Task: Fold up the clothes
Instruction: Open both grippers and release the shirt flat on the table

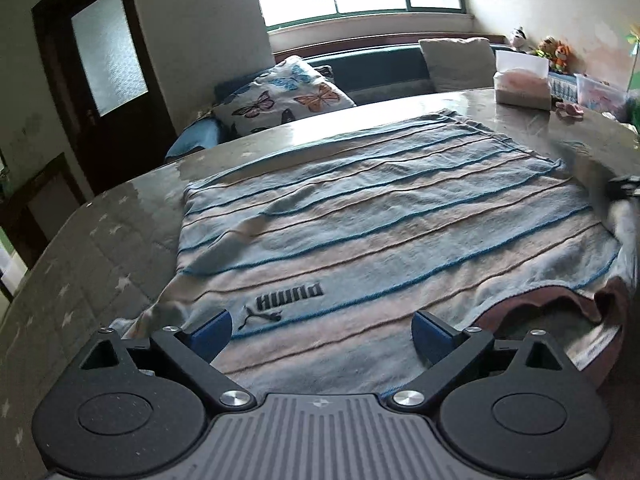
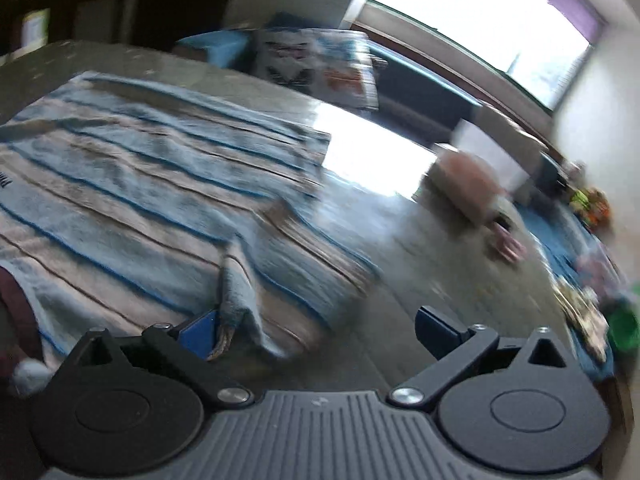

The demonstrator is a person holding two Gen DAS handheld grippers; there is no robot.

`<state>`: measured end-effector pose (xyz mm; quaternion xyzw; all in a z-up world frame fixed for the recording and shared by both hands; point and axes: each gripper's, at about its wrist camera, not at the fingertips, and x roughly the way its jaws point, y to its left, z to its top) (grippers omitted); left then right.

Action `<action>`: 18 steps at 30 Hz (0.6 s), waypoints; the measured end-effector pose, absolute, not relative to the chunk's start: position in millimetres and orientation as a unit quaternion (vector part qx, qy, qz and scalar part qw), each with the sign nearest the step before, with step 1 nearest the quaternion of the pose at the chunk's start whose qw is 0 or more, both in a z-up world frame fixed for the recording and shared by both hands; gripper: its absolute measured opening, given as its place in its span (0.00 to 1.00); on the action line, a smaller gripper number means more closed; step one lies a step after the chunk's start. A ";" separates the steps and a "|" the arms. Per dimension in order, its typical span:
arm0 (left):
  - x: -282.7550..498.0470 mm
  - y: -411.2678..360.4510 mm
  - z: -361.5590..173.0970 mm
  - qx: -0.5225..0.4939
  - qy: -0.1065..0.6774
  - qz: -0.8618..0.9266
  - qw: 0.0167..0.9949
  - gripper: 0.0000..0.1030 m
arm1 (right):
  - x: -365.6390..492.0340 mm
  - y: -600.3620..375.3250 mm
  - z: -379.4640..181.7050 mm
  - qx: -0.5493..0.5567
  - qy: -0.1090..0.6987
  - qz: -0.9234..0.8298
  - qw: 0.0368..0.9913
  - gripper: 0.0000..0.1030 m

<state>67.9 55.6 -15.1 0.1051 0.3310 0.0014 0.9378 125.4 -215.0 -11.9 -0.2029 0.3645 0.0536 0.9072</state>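
A shirt (image 1: 380, 220) striped in light blue and pale pink, with a black logo (image 1: 288, 294), lies spread flat on the table (image 1: 92, 264). Its dark red collar (image 1: 560, 308) is at the near right. My left gripper (image 1: 321, 330) hovers over the shirt's near edge just behind the logo, open, with nothing between its fingers. The right wrist view is blurred. There my right gripper (image 2: 316, 328) stands open at the shirt's (image 2: 140, 184) right side. A folded sleeve (image 2: 240, 300) lies beside its left finger (image 2: 200, 330), and bare table is under the right one.
A tissue box (image 1: 522, 88) and small pink items (image 1: 572, 110) sit at the table's far right. Behind the table are a sofa with a butterfly pillow (image 1: 288, 96), a window, and toys (image 1: 556, 54). A dark door (image 1: 100, 80) stands at the left.
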 end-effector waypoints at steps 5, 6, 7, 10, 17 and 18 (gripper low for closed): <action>61.7 58.8 -17.5 0.091 0.328 0.009 0.940 0.97 | 100.7 -261.2 -17.6 -0.142 0.386 0.008 0.911 1.00; 61.1 59.1 -17.7 0.089 0.328 0.011 0.941 0.97 | 97.2 -267.8 -19.6 -0.133 0.391 -0.002 0.911 1.00; 60.5 59.4 -17.8 0.086 0.328 0.012 0.941 0.97 | 93.3 -273.5 -21.4 -0.127 0.395 -0.012 0.910 1.00; 58.3 59.9 -18.4 0.080 0.327 0.013 0.942 0.98 | 81.0 -287.5 -22.1 -0.109 0.397 -0.028 0.911 1.00; 53.4 60.3 -20.0 0.075 0.329 0.016 0.941 1.00 | 92.1 -290.0 -12.9 -0.087 0.365 -0.007 0.927 1.00; 52.8 60.7 -20.0 0.073 0.330 0.016 0.941 1.00 | 98.2 -289.2 -15.7 -0.081 0.367 0.000 0.927 1.00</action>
